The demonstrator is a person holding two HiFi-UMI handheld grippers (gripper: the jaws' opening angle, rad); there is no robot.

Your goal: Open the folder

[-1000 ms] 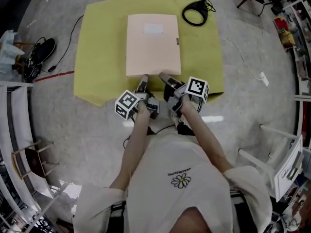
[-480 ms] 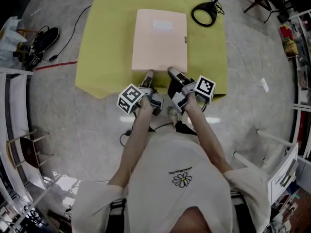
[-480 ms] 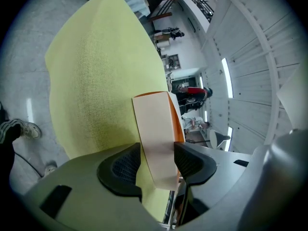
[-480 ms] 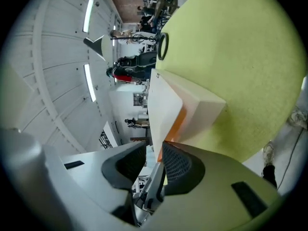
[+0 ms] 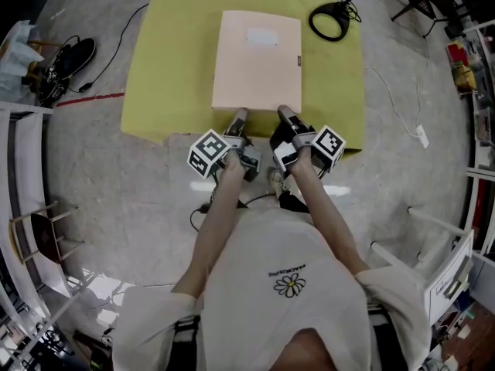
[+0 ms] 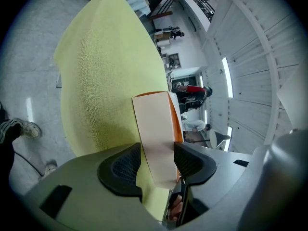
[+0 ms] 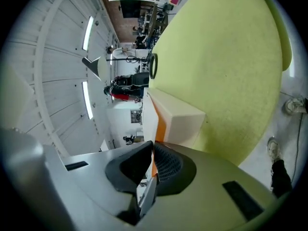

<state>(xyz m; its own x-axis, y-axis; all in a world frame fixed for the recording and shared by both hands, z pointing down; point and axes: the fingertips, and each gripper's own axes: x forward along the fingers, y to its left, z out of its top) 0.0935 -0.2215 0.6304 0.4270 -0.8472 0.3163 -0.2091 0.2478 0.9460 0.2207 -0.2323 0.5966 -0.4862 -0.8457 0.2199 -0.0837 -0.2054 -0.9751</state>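
Note:
A beige box folder (image 5: 257,60) lies shut on the yellow-green cloth (image 5: 170,60), long side pointing away from me. My left gripper (image 5: 238,117) is at the left part of its near edge. In the left gripper view the folder (image 6: 154,124) fills the gap between the widely spaced pads of that gripper (image 6: 158,160), and both pads touch it. My right gripper (image 5: 284,114) meets the near edge close to the right corner. In the right gripper view its jaws (image 7: 153,160) are nearly together on the thin edge, where an orange strip (image 7: 160,126) shows beside the beige body (image 7: 180,121).
A black ring-shaped object with a cable (image 5: 329,20) lies on the cloth's far right corner. A white cable (image 5: 394,99) runs over the grey floor at the right. Shoes (image 5: 66,66) and a red tape line (image 5: 89,100) are at the left. White furniture (image 5: 452,261) stands at the right.
My right gripper has rolled and slid right along the folder's near edge, toward its right corner. The left gripper has kept its place. The head view has shifted a little.

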